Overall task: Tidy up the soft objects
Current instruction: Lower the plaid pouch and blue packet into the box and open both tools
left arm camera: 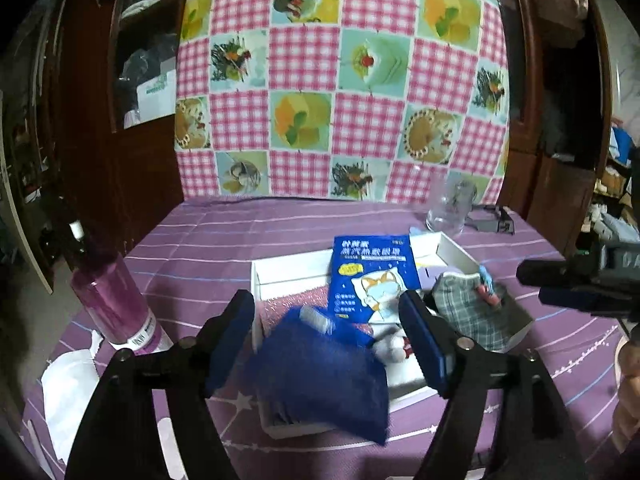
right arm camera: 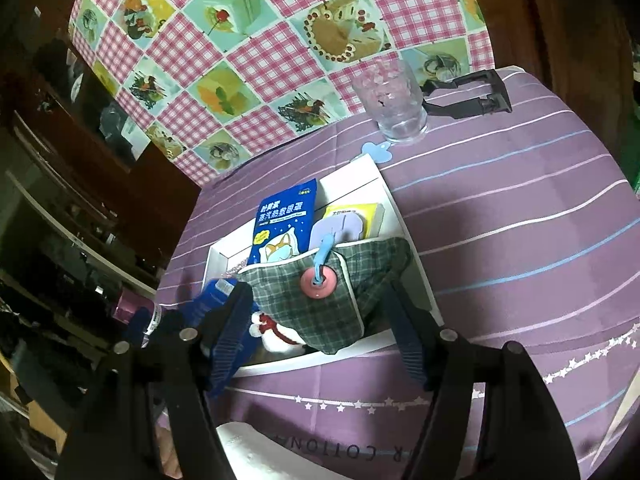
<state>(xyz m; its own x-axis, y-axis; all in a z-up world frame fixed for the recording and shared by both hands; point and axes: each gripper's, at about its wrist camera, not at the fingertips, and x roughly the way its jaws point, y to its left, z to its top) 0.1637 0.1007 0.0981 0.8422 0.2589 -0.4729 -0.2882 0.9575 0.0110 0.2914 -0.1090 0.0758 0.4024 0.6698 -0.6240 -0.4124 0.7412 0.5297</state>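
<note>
— Hovering over the shallow white cardboard box [left arm camera: 280,276], is the left tool [left arm camera: 326,338] gripping anything?
— No; jaws wide, the blurred dark-blue fabric pouch [left arm camera: 320,376] lies loose between them, on the box's near edge.
— The right tool [right arm camera: 316,332]?
— Spread apart too, straddling the green plaid cloth pouch [right arm camera: 320,304] in the box.

A purple striped tablecloth [right arm camera: 500,216] carries a white box [right arm camera: 416,248], a glass [right arm camera: 394,100] and a pink bottle [left arm camera: 110,300].

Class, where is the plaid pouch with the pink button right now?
In the right wrist view, the plaid pouch sits in the white box's near end, beside the blue packet.
</note>
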